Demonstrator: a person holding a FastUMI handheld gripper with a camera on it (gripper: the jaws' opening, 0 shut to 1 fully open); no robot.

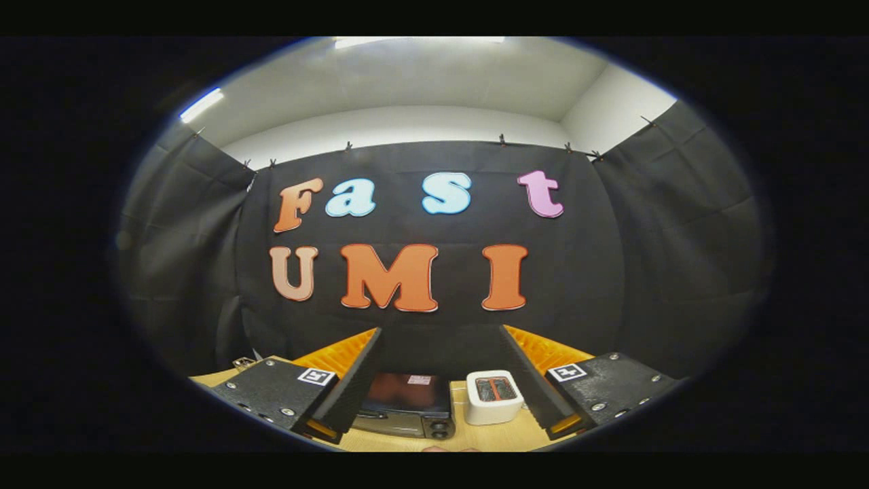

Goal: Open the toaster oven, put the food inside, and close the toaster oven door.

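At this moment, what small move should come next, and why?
Probably tip the tool down and ease it toward the toaster oven. Its fingers are spread wide, holding nothing, and the oven sits low between them on the table beside a white toaster, door apparently shut.

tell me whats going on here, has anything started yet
Nothing is being handled at this moment. The hand-held gripper is raised above a wooden table with its fingers spread open and holding nothing. Between and beyond the fingers sits a dark toaster oven, its door apparently closed, and beside it a small white toaster. Any food can't be clearly made out.
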